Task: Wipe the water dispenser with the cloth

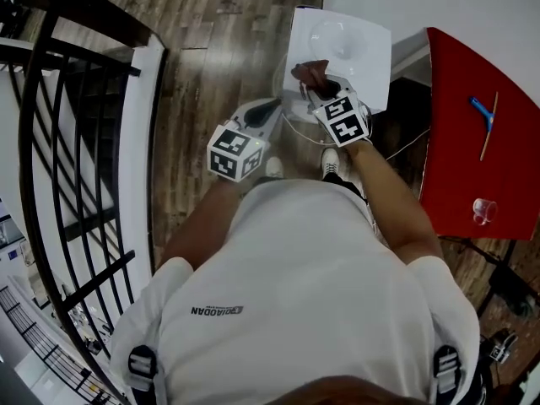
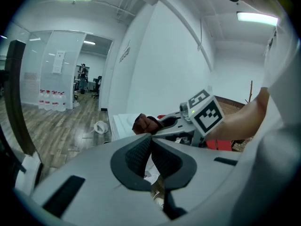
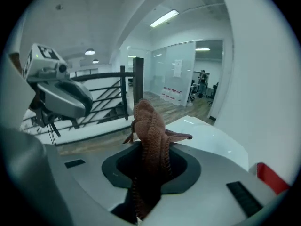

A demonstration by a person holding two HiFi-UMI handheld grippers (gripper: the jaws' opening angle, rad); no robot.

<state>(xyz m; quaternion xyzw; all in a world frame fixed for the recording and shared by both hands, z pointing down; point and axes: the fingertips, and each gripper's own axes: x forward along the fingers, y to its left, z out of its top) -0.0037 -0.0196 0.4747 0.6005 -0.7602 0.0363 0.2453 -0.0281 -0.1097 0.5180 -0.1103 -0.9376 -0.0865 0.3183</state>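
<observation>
Wood flooring and a black railing (image 1: 76, 142) fill the head view's left. Ahead, the right gripper (image 1: 323, 87) holds the brown cloth (image 1: 309, 72) at the white water dispenser's (image 1: 346, 45) front edge. Left gripper view: the left gripper (image 2: 151, 138) has its jaws pressed together, empty. Right gripper view: jaws clamped on the cloth.

Two tools (image 1: 272, 108) (image 1: 321, 84), one cloth (image 1: 309, 72), one water dispenser (image 1: 350, 47).

Ribbed brown cloth (image 3: 149, 126), glossy white plastic dispenser top (image 1: 359, 49), wood-grain floor (image 1: 211, 57).
</observation>
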